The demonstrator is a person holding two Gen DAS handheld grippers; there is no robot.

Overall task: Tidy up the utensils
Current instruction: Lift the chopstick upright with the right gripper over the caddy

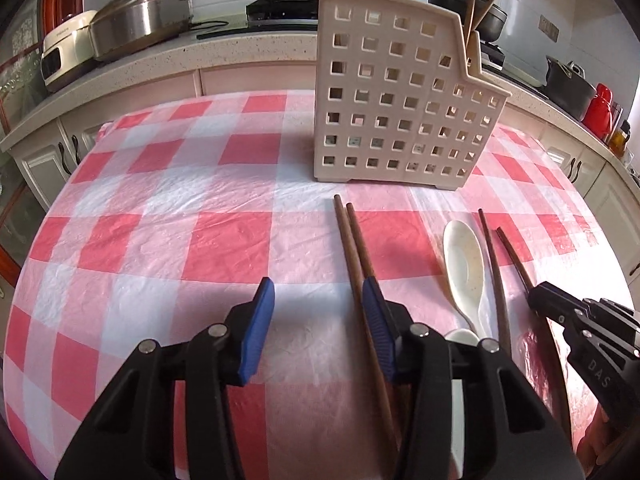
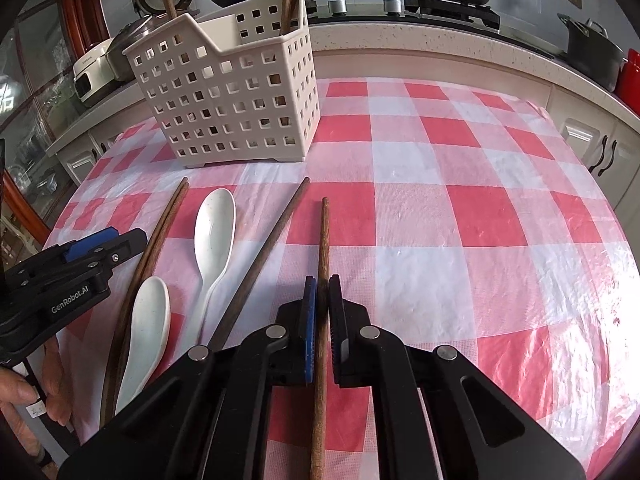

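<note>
Single brown chopstick (image 2: pixel 322 280) lies on the checked tablecloth (image 2: pixel 460 168), running away from the camera, and is pinched between the blue pads of the right gripper (image 2: pixel 322 284); jaws clamped tight on it, gripper tilted steeply down at the table. Loose chopstick (image 2: pixel 264 256) lies just left of it, at a slant. Further left: long white spoon (image 2: pixel 214 232), bowl up, then a shorter white spoon (image 2: pixel 146 320), then a pair of chopsticks (image 2: pixel 160 232) side by side. Left gripper (image 1: pixel 318 294) also pitched down over the cloth, jaws part-way apart and nothing pressed between them; the pair passes under its right finger (image 1: pixel 376 320), contact unclear. In the right wrist view a person's fingers (image 2: pixel 24 392) show at the left edge, below the left gripper's body. White perforated utensil caddy (image 1: pixel 396 96) stands upright beyond the utensils, chopsticks already standing in its compartments. Kitchen counter (image 1: pixel 240 52) with pots behind.
</note>
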